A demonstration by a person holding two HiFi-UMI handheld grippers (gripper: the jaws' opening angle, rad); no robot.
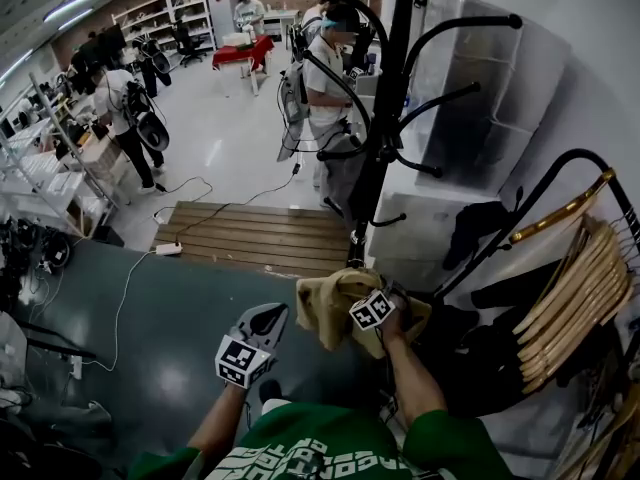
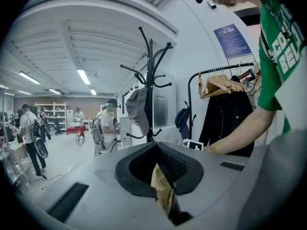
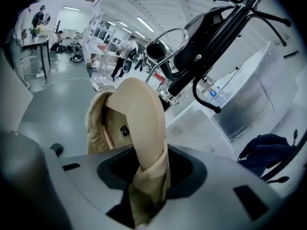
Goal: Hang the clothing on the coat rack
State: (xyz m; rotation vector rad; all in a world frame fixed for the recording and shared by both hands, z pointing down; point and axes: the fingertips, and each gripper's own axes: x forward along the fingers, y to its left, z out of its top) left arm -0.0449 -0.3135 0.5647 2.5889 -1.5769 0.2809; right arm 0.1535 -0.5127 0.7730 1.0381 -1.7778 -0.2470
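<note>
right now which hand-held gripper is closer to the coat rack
Right. The right hand-held gripper, gripping the tan garment, is close by the base of the coat rack. The left hand-held gripper sits farther out to the left.

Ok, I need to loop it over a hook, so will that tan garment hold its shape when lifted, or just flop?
Mostly floppy, probably: the tan garment bunches into folds where the right tongs pinch it. Its smooth curved panel stands up unsupported, so that part looks stiffer. Likely light: the left tongs hold it by a thin pinch.
</note>
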